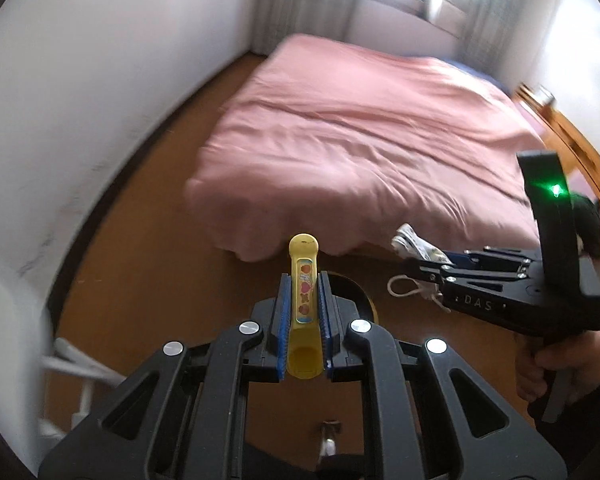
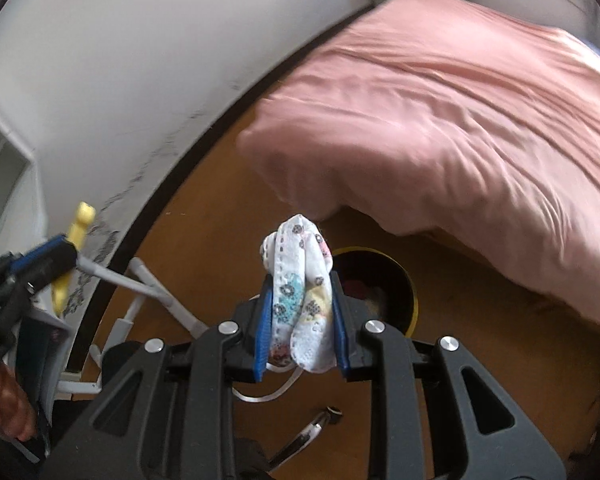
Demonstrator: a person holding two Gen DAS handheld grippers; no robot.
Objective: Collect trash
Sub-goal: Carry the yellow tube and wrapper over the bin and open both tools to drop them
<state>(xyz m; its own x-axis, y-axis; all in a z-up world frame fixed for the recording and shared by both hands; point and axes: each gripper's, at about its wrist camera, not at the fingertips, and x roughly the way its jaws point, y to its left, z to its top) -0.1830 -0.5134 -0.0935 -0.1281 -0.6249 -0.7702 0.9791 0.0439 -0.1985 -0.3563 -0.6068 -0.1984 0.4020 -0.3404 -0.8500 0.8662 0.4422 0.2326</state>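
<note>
Holding a yellow plastic piece (image 1: 304, 304) pinched between its blue pads, our left gripper (image 1: 304, 308) hangs above the wooden floor (image 1: 148, 248). Our right gripper (image 2: 302, 316) squeezes a folded patterned face mask (image 2: 300, 280) just over the dark yellow-rimmed bin (image 2: 410, 300) near the pink bed (image 2: 460, 120).

Between the left tool's (image 1: 304, 280) ribbed blue pads sits a smooth, glossy yellow plastic piece (image 1: 303, 276) with a printed sticker. The right tool (image 2: 300, 280), matt black plastic with shiny metal pins, pinches a soft, perforated printed cloth mask (image 2: 300, 280). Beyond both: a matt, wrinkled pink bed cover (image 1: 360, 128) and a smooth wooden floor (image 1: 160, 220).
</note>
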